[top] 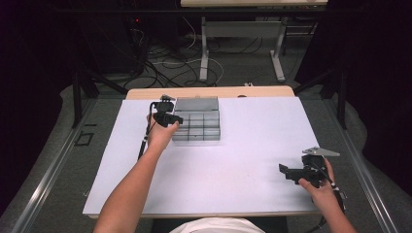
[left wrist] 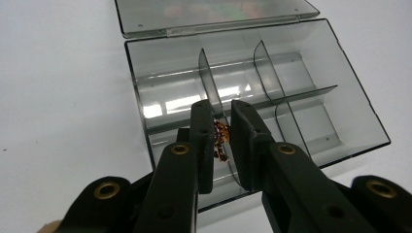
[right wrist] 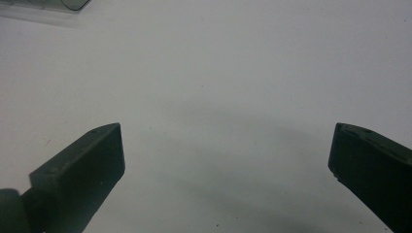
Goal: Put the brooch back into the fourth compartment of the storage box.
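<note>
Holding a small reddish-brown beaded piece in my left gripper; jaws pinched on it from both sides, only a narrow gap left between them, filled by the piece. Can't make out exactly what it is; looks like a little cluster of shiny copper-coloured beads or links. It hangs between the jaws, above the clear plastic organizer box, over the near part of the box close to the middle divider. Can't tell whether it touches the box floor or a divider.

Box is open, hinged lid folded back flat on the table behind it. Inside it's split by clear dividers into several compartments; the ones I can see look bare. In the high view the box sits in the far left-centre of the white table, with my left gripper at its left edge, left hand right behind it.

Right gripper is well apart from the box, at the near right of the table, held in my right hand. In the right gripper view its jaws are spread wide, just white tabletop between them, a corner of the box barely in at the top left.
</note>
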Action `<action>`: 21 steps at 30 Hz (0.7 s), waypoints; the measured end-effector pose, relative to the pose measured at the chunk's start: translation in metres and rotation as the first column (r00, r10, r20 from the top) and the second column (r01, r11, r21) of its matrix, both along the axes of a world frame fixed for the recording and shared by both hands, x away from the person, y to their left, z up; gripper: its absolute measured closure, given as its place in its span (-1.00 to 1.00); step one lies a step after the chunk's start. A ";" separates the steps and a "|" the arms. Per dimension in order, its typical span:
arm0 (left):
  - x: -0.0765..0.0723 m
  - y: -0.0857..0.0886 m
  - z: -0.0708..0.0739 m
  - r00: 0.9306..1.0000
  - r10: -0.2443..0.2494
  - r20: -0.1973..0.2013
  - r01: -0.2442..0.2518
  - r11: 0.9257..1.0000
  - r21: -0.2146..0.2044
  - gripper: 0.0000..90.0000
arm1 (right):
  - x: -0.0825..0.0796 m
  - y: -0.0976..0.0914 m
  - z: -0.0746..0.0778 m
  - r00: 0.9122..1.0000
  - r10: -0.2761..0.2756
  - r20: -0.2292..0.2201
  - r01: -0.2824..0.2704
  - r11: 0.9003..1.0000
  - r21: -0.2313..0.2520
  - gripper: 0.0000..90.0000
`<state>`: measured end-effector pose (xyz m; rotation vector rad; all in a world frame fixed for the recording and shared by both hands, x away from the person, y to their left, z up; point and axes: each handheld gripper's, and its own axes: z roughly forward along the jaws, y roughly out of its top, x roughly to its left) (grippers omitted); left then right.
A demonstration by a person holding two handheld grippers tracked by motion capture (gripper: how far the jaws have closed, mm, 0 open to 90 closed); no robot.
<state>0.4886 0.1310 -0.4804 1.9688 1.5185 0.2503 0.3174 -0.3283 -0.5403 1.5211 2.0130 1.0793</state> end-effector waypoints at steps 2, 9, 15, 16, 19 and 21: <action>-0.001 -0.001 -0.003 1.000 0.001 -0.004 -0.001 1.000 -0.002 0.79 | 0.000 0.000 0.000 1.000 0.002 0.002 -0.002 1.000 -0.001 -1.00; -0.004 -0.003 -0.014 1.000 -0.004 -0.018 0.004 1.000 -0.006 0.79 | 0.000 0.000 0.000 1.000 0.002 0.003 -0.002 1.000 -0.001 -1.00; -0.005 -0.002 -0.024 0.999 -0.006 -0.039 0.006 1.000 0.001 0.79 | 0.000 0.001 0.000 1.000 0.001 -0.004 -0.001 1.000 0.001 -1.00; -0.005 -0.002 -0.025 0.999 -0.010 -0.039 0.010 1.000 -0.002 0.79 | 0.000 0.001 0.000 1.000 0.001 -0.004 -0.001 1.000 0.001 -1.00; -0.005 -0.001 -0.030 0.999 -0.002 -0.048 0.002 1.000 -0.002 0.79 | 0.000 0.002 -0.001 1.000 -0.005 0.002 0.005 1.000 -0.001 -1.00; -0.006 0.000 -0.033 0.998 0.000 -0.057 0.001 1.000 0.003 0.79 | 0.000 0.002 -0.001 1.000 -0.004 0.002 0.004 1.000 0.000 -1.00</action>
